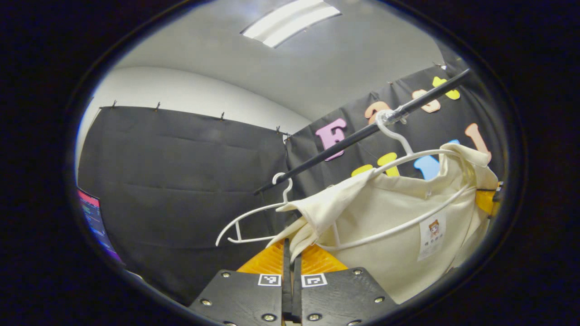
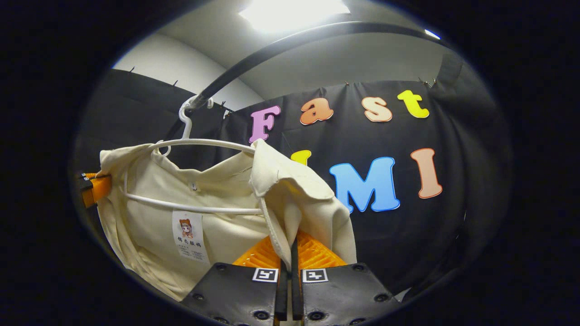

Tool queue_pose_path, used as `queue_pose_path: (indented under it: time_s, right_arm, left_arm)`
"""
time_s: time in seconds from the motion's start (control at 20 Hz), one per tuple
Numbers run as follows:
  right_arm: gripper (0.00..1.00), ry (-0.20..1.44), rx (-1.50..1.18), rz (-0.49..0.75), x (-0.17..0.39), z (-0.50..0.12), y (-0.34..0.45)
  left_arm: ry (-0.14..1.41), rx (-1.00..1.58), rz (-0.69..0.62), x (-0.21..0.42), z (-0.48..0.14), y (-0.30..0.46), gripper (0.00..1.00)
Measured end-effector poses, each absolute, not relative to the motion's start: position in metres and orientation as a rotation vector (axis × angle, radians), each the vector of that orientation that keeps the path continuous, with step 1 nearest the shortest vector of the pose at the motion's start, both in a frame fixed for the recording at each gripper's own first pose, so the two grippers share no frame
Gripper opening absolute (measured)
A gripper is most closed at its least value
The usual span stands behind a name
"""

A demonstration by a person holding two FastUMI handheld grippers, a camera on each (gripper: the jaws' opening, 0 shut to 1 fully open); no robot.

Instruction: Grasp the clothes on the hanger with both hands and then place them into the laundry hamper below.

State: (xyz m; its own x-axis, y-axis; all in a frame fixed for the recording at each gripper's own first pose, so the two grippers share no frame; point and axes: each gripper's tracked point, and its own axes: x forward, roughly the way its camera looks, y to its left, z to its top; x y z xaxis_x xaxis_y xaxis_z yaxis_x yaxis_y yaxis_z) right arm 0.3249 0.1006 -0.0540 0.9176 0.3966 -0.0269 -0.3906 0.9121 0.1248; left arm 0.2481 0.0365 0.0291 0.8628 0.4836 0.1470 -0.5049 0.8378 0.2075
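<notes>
- Closest to the lens in the left gripper view, the left hand-held gripper (image 1: pixel 292 253) has its fingers pressed together on a fold of sleeve of the cream shirt (image 1: pixel 398 222); in the right gripper view, the right hand-held gripper (image 2: pixel 287 253) likewise pinches the other sleeve, its fingers drawn tight with cloth between them.
- Largest thing ahead of both is that shirt, hanging above and beyond the fingertips, its shoulder line running roughly level from one hand-held gripper to the other, body dropping downward, inside of the neck facing the cameras.
- Its white hanger (image 2: pixel 199 145) hooks over the black rail (image 2: pixel 253 59) overhead.
- An empty white hanger (image 1: pixel 253 217) hangs on the rail up and left of the left hand-held gripper.
- A white label (image 2: pixel 188 235) sewn inside the shirt shows a small cartoon figure and print too small to read.
</notes>
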Motion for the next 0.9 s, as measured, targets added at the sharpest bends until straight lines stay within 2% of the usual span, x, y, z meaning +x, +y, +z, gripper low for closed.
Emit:
queue_pose_path:
  time_s: [0.3, 0.9]
  right_arm:
    - [0.05, -0.1, 0.089, 0.307, 0.332, 0.004, 0.064]
    - [0.05, -0.112, -0.054, 0.158, 0.394, -0.021, 0.035]
  left_arm:
    - [-0.148, 0.239, 0.554, 0.239, 0.057, 0.047, 0.01]
    - [-0.133, 0.245, 0.59, 0.247, 0.054, 0.092, 0.03]
